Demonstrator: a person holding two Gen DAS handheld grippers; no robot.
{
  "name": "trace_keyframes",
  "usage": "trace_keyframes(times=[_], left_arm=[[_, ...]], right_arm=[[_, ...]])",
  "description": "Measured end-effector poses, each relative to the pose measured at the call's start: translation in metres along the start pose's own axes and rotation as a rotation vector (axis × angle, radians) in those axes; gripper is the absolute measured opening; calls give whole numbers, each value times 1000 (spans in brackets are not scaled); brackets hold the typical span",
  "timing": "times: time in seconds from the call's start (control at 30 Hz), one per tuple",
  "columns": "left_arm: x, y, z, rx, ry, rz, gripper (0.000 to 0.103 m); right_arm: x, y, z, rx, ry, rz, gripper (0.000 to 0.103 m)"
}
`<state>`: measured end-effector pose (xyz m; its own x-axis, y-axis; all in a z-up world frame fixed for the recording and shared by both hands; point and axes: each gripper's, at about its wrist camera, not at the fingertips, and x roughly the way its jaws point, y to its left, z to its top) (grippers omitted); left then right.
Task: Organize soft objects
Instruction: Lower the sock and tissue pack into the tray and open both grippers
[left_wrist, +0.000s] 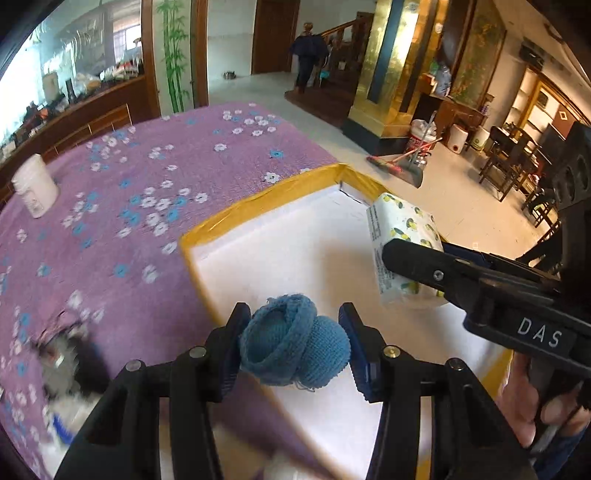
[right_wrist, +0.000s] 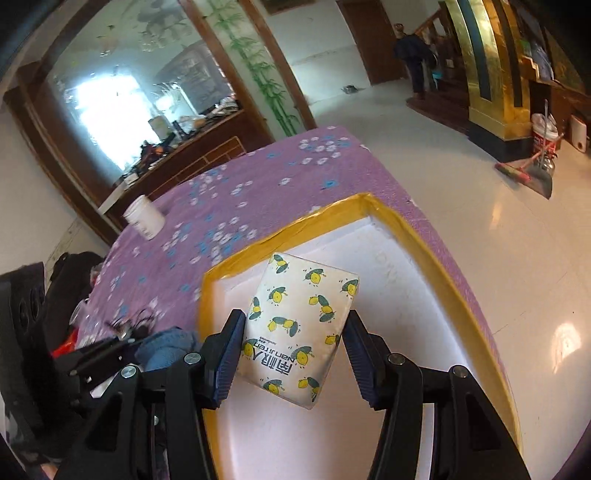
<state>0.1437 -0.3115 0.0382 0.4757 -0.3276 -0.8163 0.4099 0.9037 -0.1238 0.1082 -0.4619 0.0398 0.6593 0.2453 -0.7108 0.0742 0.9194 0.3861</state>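
Note:
My left gripper (left_wrist: 293, 347) is shut on a rolled blue sock (left_wrist: 291, 345), held above the near edge of a white box with yellow-taped rim (left_wrist: 258, 205). In the left wrist view the right gripper (left_wrist: 410, 258) reaches in from the right and carries a white tissue pack with a lemon print (left_wrist: 402, 229) over the box. In the right wrist view my right gripper (right_wrist: 293, 349) is shut on the tissue pack (right_wrist: 299, 317) above the box (right_wrist: 424, 236). The blue sock (right_wrist: 166, 349) and the left gripper show at lower left there.
The box sits on a purple flowered cloth (left_wrist: 147, 192) covering the table. A white jar (left_wrist: 35, 190) stands at the far left. Blurred clutter (left_wrist: 66, 354) lies on the cloth near left. Beyond the table edge are tiled floor, a broom (left_wrist: 391, 162), and a person (left_wrist: 308, 55) far away.

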Motion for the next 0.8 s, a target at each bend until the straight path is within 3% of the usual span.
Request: trace_keyframes(times=[0.13,0.3,0.4,0.5,0.8], left_arm=[[42,8,19,-63,65,18,48],[72,17,26,-111,116,5,48],[73,18,29,-130,109,-3,50],[75,18,29,-136,104,-4,61],[55,21,21,-130,61,11,71]], right_arm=[[35,-15,14,70,49,-11,58],[47,-21,16,80,65,-4,61],[51,-27,16,99,74,12,68],[52,-31,16,106,77,17,73],[18,-30,20,101,-48,12,74]])
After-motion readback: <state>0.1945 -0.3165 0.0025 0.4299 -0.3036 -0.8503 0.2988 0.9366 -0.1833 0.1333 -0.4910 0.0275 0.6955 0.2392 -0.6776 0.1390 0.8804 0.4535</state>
